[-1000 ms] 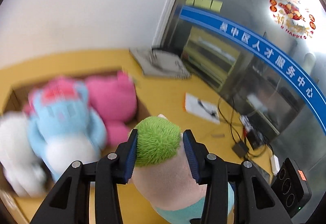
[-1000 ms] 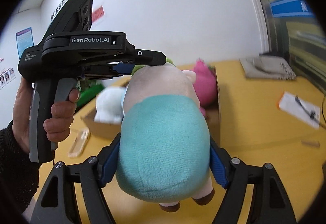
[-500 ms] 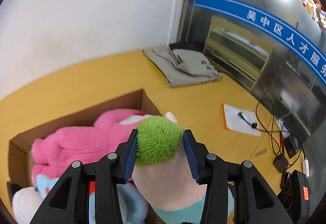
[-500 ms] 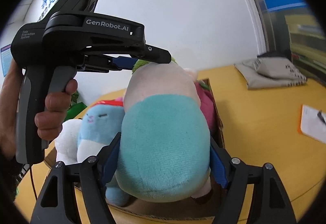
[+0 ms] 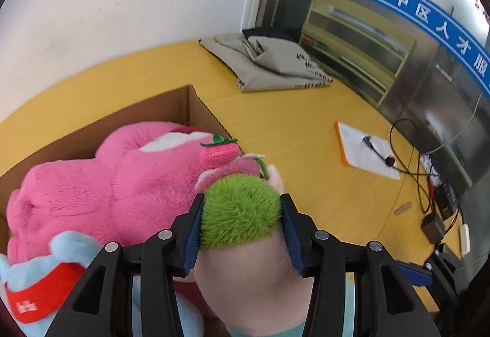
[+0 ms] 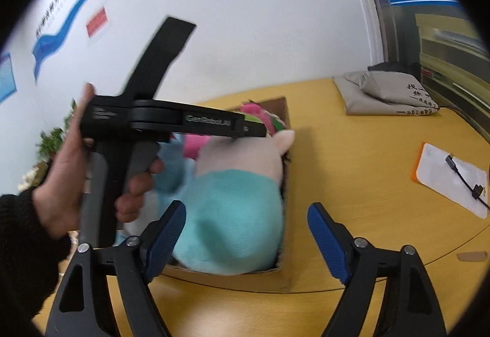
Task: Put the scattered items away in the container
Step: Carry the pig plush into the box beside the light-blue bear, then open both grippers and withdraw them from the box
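Doll (image 6: 235,214): pale plush with green hair and a teal body; you see it at lower centre of the left wrist view and at centre of the right wrist view, lying in the near right corner of the box with its head toward the far end.
Left gripper (image 5: 240,225): your blue pads are clamped on the doll's green hair (image 5: 239,211), one on each side. In the right wrist view it reaches in from the left, above the doll's head, with your left hand (image 6: 64,181) on its handle.
Right gripper (image 6: 245,233): your jaws are spread wide at the bottom of the frame; the teal body sits between them, beyond the tips, and neither pad touches it.
Box (image 5: 196,104): brown cardboard, open on top, at left of the left wrist view.
Pink toy (image 5: 122,171): fills the far part of the box, touching the doll's head.
Blue toy (image 5: 46,282): lower left of the left wrist view, with a red band, lying against the pink toy.
Table (image 5: 291,129): yellow, under the box.
Bag (image 5: 269,64): folded grey cloth, upper centre, well apart from the box.
Pad (image 5: 364,150): white sheet with an orange edge at right, with a black cable (image 5: 379,153) lying across it.
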`<action>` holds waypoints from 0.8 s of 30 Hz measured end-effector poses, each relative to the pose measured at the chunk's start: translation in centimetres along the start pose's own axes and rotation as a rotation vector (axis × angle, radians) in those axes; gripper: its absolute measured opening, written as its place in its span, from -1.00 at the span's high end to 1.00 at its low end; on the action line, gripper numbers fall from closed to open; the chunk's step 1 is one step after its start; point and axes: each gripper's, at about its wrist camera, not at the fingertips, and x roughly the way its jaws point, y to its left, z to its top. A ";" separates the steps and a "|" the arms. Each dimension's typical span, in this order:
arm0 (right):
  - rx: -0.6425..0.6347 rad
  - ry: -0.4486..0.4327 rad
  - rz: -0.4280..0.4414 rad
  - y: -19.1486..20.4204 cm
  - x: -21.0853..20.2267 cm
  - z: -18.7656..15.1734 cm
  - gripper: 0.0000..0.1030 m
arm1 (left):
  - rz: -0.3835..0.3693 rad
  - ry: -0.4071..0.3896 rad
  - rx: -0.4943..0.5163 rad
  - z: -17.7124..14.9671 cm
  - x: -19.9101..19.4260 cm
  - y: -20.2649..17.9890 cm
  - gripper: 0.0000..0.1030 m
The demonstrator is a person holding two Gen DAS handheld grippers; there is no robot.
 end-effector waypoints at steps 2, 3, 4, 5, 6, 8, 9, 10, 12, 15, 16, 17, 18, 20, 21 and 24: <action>0.015 0.045 0.006 -0.2 1.3 -0.2 -0.39 | -0.007 0.009 -0.009 -0.2 0.8 0.2 0.02; 0.026 0.052 0.001 -0.3 1.6 -0.2 -0.39 | -0.016 0.013 -0.014 -0.3 1.1 0.4 0.02; 0.027 0.058 -0.012 -0.3 1.8 -0.2 -0.39 | -0.029 0.017 -0.019 -0.4 1.5 0.7 0.01; 0.025 0.064 -0.022 -0.2 2.0 -0.2 -0.39 | -0.038 0.018 -0.022 -0.5 1.8 0.9 0.01; 0.028 0.076 -0.030 -0.2 2.3 -0.3 -0.39 | -0.044 0.019 -0.025 -0.6 1.9 1.0 0.00; 0.054 0.101 -0.036 -0.7 3.0 -0.9 -0.40 | -0.042 0.013 -0.033 -0.8 1.8 1.0 -0.03; 0.066 0.111 -0.042 -0.9 3.3 -1.1 -0.48 | -0.036 0.011 -0.034 -0.8 1.5 0.8 -0.05; 0.078 0.118 -0.049 -1.1 3.5 -1.1 -0.58 | -0.028 0.006 -0.036 -0.7 1.0 0.6 -0.08; 0.096 0.116 -0.054 -1.2 3.1 -1.2 -0.65 | -0.019 -0.011 -0.065 -0.6 -0.7 0.4 -0.19; 0.098 0.078 -0.069 -0.6 1.3 -0.7 -0.67 | -0.045 -0.056 -0.131 -1.2 -4.6 0.9 -0.35; 0.085 0.060 -0.094 0.0 0.2 -0.4 -0.68 | -0.044 -0.086 -0.140 -1.6 -6.7 1.0 -0.43; 0.070 0.046 -0.101 0.5 -0.5 -0.2 -0.68 | -0.031 -0.117 -0.145 -2.1 -8.8 1.1 -0.51; 0.047 0.030 -0.101 1.2 -1.5 0.0 -0.69 | -0.013 -0.139 -0.144 -2.7 -10.6 1.2 -0.74; -0.022 -0.002 -0.116 3.0 -3.3 0.2 -0.69 | 0.054 -0.190 -0.131 -4.7 -14.9 1.3 -1.00; -0.050 -0.016 -0.132 4.0 -4.2 0.1 -0.69 | 0.094 -0.212 -0.119 -6.0 -16.9 1.3 -1.00; -0.085 -0.051 -0.158 6.1 -6.4 -0.3 -0.69 | 0.213 -0.254 -0.099 -10.0 -21.9 1.6 -1.00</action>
